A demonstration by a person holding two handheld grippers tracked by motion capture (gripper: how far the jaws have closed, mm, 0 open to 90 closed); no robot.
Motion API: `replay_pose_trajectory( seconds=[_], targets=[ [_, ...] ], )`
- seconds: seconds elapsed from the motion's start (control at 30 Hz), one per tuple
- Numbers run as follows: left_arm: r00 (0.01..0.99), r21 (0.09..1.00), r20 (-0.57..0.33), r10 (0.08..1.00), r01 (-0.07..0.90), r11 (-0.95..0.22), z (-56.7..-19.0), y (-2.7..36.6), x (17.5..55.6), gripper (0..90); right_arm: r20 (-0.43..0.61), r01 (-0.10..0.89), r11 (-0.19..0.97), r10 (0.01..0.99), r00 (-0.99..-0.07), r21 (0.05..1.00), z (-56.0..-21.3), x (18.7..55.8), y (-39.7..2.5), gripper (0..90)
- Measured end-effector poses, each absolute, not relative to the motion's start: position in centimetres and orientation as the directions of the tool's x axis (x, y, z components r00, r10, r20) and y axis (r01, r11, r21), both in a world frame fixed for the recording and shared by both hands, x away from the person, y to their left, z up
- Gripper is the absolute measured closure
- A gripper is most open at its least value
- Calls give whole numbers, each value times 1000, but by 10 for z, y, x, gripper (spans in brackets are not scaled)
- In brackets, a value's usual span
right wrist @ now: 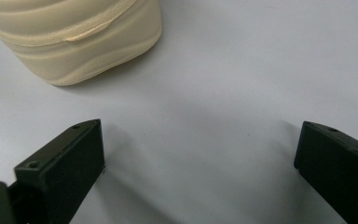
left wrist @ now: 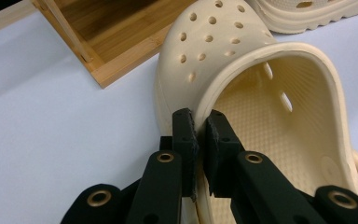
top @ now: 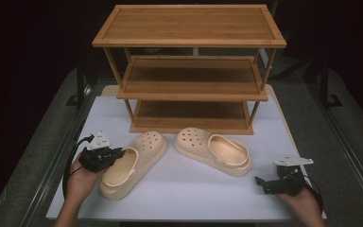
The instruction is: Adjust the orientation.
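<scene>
Two cream perforated clogs lie on the white table [top: 194, 194] in front of a wooden shelf. The left clog [top: 132, 165] points its toe toward the shelf, and my left gripper [top: 119, 152] is shut on its side rim. In the left gripper view the black jaws of the left gripper [left wrist: 199, 122] pinch the collar edge of that clog [left wrist: 242, 60], one jaw outside and one inside. The right clog [top: 213, 151] lies at an angle with its heel toward my right gripper [top: 261, 184]. That right gripper [right wrist: 200, 135] stands open over bare table, with the clog's heel [right wrist: 74, 37] ahead of it.
A three-tier bamboo shelf [top: 189, 71] stands at the back of the table, all tiers bare; its lowest corner [left wrist: 102, 42] shows near the held clog. The other clog's sole [left wrist: 307, 14] lies beyond. Dark floor surrounds the table.
</scene>
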State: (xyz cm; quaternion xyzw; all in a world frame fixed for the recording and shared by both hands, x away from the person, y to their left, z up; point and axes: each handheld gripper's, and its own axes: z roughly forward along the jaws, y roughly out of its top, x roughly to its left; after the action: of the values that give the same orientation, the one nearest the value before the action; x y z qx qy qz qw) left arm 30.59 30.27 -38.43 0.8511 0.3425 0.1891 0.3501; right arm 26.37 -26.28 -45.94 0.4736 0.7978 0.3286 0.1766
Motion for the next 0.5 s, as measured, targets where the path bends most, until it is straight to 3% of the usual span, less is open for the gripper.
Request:
replay_pose_trajectory(
  seconds=[0.3,0.5],
  targets=[
    [706,757,-31,708,479,-445,-384,309,309,719,30,640,335,872,-489,692,-459,264,-263,12],
    [696,780,-88,713,493,-385,-376,319,309,579,29,640,335,872,-489,692,-459,264,-263,12]
  ],
)
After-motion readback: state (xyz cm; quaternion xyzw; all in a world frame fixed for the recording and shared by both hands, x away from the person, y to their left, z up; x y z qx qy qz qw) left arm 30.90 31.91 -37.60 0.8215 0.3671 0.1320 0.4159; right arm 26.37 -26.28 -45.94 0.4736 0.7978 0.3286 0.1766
